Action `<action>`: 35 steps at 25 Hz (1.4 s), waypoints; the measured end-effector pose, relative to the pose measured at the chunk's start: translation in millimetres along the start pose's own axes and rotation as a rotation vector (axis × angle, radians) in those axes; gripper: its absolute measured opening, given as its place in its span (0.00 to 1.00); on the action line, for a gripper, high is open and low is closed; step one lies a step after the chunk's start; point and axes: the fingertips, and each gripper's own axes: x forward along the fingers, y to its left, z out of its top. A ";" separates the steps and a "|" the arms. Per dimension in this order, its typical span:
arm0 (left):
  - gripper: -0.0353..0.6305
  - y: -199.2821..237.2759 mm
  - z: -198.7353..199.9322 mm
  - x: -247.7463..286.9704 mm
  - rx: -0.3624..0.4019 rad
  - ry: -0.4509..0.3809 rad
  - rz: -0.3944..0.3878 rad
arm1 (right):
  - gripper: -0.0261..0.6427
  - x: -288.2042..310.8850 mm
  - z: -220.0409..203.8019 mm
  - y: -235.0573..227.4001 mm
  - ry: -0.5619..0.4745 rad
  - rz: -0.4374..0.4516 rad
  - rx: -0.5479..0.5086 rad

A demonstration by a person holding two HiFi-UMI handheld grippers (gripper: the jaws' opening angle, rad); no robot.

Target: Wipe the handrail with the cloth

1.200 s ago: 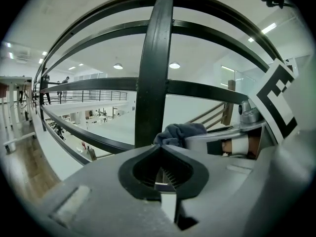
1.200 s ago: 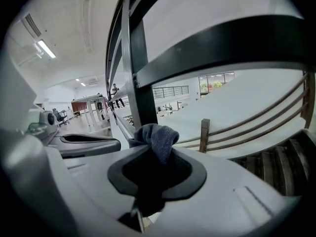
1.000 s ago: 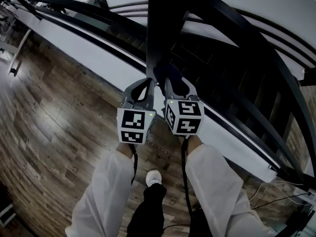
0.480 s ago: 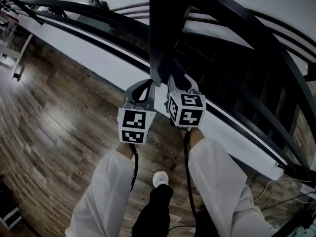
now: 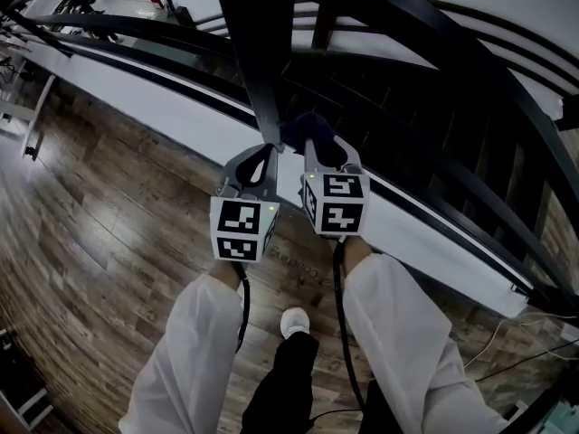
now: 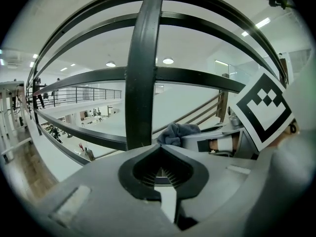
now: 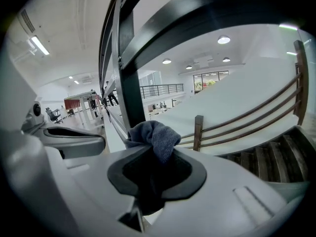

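The fingers of your right gripper (image 7: 148,153) are clamped on the cloth (image 7: 154,134), which bulges out past their tips. Your left gripper (image 6: 160,148) sits just beside it, fingers together with nothing between them. Just beyond both stands the dark post (image 6: 140,83) of the handrail (image 7: 212,14).

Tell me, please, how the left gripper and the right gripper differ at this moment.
The right gripper is shut on the cloth; the left gripper is shut on nothing. The right gripper sits slightly further forward than the left gripper. Both point at the dark railing post.
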 end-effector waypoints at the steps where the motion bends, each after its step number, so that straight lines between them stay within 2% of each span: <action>1: 0.05 -5.6 -0.1 1.3 0.000 0.001 -0.006 | 0.14 -3.8 -1.6 -4.7 0.002 -0.003 0.002; 5: 0.05 -29.8 0.8 5.0 -0.003 0.004 -0.028 | 0.14 -22.2 -9.7 -24.3 0.006 -0.020 0.007; 16: 0.05 -130.2 -6.8 12.5 0.006 0.040 -0.107 | 0.14 -93.2 -45.5 -105.3 0.032 -0.096 0.051; 35: 0.05 -329.9 -10.4 34.2 0.073 0.087 -0.274 | 0.14 -228.6 -112.2 -259.1 0.033 -0.237 0.147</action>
